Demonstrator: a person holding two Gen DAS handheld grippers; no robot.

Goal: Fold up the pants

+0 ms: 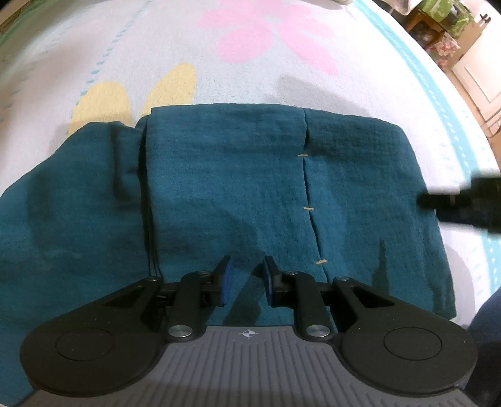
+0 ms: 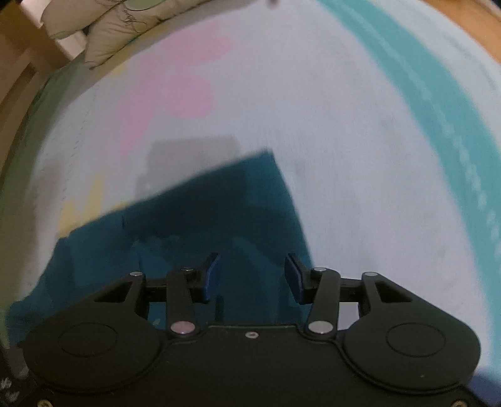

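Observation:
Teal pants (image 1: 235, 188) lie folded flat on a white blanket (image 1: 250, 84), with a seam and small yellow stitches down their right part. My left gripper (image 1: 247, 266) hovers over the near middle of the cloth. Its blue pads stand a narrow gap apart and nothing is pinched between them. A dark blur at the pants' right edge is my right gripper (image 1: 463, 203). The right wrist view is smeared by motion. There the right gripper (image 2: 253, 266) is open over the pants (image 2: 219, 213) near their right border, with only flat cloth below the gap.
The blanket carries a pink flower (image 1: 269, 34), yellow shapes (image 1: 103, 100) and a teal stripe (image 1: 438, 94) along its right edge. Pillows (image 2: 119, 37) lie at the far left. Furniture and boxes (image 1: 444, 28) stand beyond the bed. A dark blue sleeve or garment (image 1: 488, 328) shows at the lower right.

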